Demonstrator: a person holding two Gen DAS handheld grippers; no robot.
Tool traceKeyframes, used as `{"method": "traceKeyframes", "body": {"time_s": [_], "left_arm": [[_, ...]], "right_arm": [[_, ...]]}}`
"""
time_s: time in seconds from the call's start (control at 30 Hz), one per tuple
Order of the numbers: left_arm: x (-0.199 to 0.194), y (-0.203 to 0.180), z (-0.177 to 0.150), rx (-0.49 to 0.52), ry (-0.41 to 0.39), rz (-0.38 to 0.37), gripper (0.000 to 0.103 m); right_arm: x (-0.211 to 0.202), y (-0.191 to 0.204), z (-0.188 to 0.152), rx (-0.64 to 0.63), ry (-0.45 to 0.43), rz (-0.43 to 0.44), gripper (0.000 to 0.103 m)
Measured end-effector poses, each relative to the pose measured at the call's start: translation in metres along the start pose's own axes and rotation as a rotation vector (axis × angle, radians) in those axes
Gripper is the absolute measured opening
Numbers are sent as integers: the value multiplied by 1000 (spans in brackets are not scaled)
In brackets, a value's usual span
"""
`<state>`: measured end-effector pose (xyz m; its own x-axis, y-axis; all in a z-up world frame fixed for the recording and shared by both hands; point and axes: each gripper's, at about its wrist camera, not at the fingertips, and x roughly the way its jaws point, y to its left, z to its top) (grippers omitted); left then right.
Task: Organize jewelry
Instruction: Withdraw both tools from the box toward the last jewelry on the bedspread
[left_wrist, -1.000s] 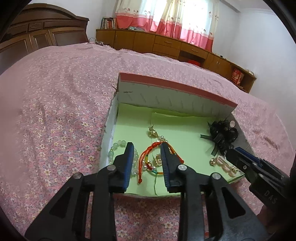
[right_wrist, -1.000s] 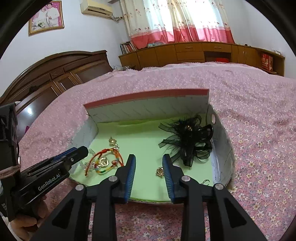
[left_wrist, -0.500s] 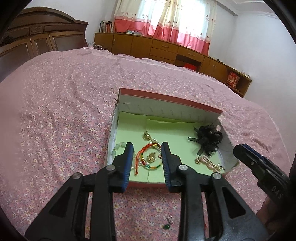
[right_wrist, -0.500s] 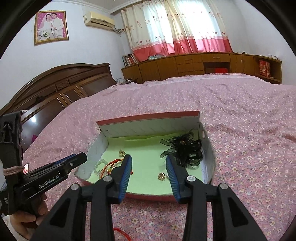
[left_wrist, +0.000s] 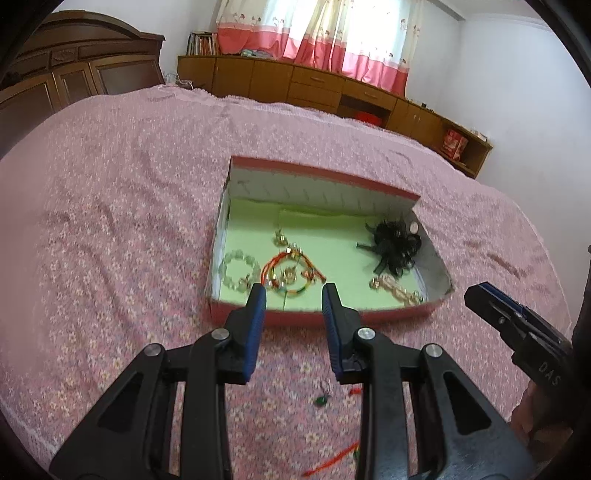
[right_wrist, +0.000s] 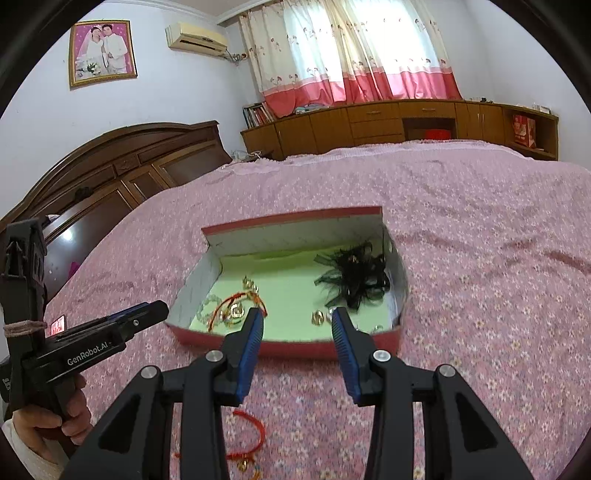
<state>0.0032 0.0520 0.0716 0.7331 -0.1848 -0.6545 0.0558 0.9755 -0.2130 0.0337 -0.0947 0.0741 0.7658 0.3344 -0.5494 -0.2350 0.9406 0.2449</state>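
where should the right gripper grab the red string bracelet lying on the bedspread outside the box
Grip the thin cord of the red bracelet at its raised arc, coming straight down with the right gripper; it lies flat on the bedspread, so one finger goes inside the loop.

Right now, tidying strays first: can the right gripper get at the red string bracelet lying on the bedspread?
Probably yes. The right gripper is open and empty, and the red string bracelet lies uncovered on the bedspread beneath it, outside the box.
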Motion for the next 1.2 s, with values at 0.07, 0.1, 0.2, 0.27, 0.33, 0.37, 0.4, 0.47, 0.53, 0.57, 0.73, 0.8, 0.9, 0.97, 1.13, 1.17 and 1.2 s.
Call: {"method": "traceKeyframes", "body": {"time_s": [0.07,0.1,0.2,0.27,0.33,0.37,0.4,0.47,0.53,0.57,0.73,0.8,0.9,0.97,1.13,1.17,1.2], "left_arm": [[0,1,-6,-2,20,-5,23],[1,2,-9,-4,31,-6,23],[3,5,-19,-5,66,-1,23],[6,6,-24,-11,87,-1,23],[8,7,-29,-17,103,-5,23],[8,6,-31,-18,111,-7,23],[10,6,-33,-17,119,-8,23],[12,4,-36,-12,132,-11,23],[15,3,-40,-6,148,-19,23],[17,1,-42,-3,155,-23,23],[25,-7,-49,21,188,-45,23],[29,-10,-52,30,200,-53,23],[36,-13,-57,36,219,-73,23],[40,-15,-61,41,231,-85,22],[48,-18,-68,58,240,-92,21],[48,-18,-69,62,234,-91,20],[48,-19,-70,68,230,-91,17]], "right_arm": [[-2,0,-5,-1,15,0,42],[-3,0,-8,-1,23,-1,42],[-3,0,-15,-4,44,-1,42],[-4,-1,-19,-2,58,0,42],[-3,-2,-25,1,77,3,42],[-2,-2,-28,1,87,4,42],[-1,-1,-31,1,101,7,42],[1,0,-35,-1,120,11,42],[3,2,-39,-3,139,19,42],[5,3,-42,-4,149,24,42],[12,7,-52,-8,193,39,42],[14,7,-55,-6,208,43,42],[18,7,-58,2,235,43,42],[21,6,-61,11,247,45,42],[24,4,-63,16,260,45,42],[24,4,-63,17,262,45,42],[25,4,-63,18,264,45,42]]}}
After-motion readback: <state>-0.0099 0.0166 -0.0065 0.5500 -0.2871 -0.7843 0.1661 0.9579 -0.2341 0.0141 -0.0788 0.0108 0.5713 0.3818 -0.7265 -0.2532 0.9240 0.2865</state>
